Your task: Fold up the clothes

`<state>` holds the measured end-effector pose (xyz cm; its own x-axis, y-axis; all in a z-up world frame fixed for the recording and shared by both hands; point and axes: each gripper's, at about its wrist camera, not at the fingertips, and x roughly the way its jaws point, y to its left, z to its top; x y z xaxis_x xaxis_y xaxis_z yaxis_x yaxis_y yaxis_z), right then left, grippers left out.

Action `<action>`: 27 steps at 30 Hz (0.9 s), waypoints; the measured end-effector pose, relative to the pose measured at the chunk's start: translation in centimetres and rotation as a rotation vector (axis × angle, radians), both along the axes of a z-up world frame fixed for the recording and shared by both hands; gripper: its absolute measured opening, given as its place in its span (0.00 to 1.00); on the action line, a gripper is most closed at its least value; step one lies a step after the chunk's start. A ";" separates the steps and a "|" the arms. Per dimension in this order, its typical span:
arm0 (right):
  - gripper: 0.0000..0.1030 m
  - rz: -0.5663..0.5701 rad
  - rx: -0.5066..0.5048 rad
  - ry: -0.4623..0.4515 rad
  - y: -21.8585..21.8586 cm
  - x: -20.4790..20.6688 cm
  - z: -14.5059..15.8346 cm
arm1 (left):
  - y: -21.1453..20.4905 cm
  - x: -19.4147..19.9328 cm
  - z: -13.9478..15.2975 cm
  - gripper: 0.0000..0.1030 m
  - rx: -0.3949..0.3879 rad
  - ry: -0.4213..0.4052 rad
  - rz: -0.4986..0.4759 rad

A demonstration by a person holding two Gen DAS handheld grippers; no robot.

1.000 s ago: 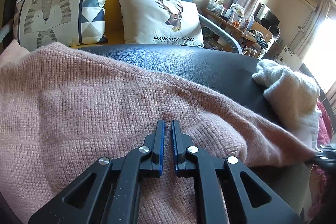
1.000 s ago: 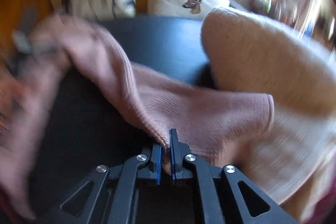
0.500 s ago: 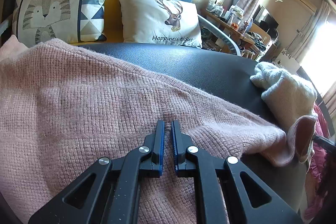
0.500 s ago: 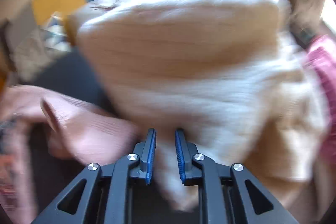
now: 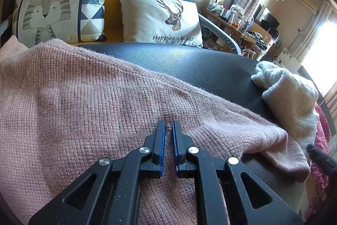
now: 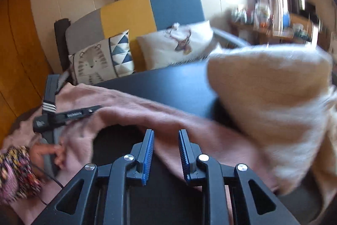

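A pink knit sweater (image 5: 84, 109) is spread over the black padded surface (image 5: 189, 60). Its sleeve cuff (image 5: 294, 161) lies loose at the right, beside a crumpled cream sweater (image 5: 290, 98). My left gripper (image 5: 167, 127) is shut, its tips resting on the pink knit with no cloth visible between the pads. In the right wrist view it (image 6: 92, 110) lies on the sweater (image 6: 168, 119) at the left. My right gripper (image 6: 165, 134) hovers over the pink sleeve. Its jaws are opening and nothing is between them. The cream sweater (image 6: 273, 109) bulks up at the right.
Behind the black surface stands a sofa with a tiger cushion (image 5: 59, 12) and a deer cushion (image 5: 160, 18). A cluttered desk (image 5: 238, 22) is at the back right. A hand in a patterned sleeve (image 6: 19, 170) holds the left gripper. Reddish cloth (image 5: 322, 125) hangs at the right edge.
My right gripper let go of the pink sleeve, opened and swung away. The sleeve dropped slack beside the cream sweater. The left gripper stayed put.
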<state>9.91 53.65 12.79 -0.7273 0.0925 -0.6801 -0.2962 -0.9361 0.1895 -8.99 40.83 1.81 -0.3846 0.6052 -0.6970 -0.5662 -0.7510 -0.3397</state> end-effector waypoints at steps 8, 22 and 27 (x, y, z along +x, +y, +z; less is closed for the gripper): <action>0.23 -0.131 0.025 -0.151 3.3 1.1 -6.6 | 0.2 0.8 1.1 0.07 -0.083 -0.003 -0.045; 0.29 -0.083 0.362 -0.302 4.6 0.3 -6.1 | -25.1 7.2 0.5 0.10 -0.185 0.021 0.292; 0.29 -0.259 0.086 -0.246 5.4 1.5 -4.2 | -31.3 10.5 -1.1 0.10 -0.023 -0.007 0.346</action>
<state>11.38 59.09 8.55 -0.4878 0.3163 -0.8136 -0.5524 -0.8336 0.0071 1.54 9.49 0.73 -0.5594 0.4240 -0.7122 -0.2747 -0.9055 -0.3233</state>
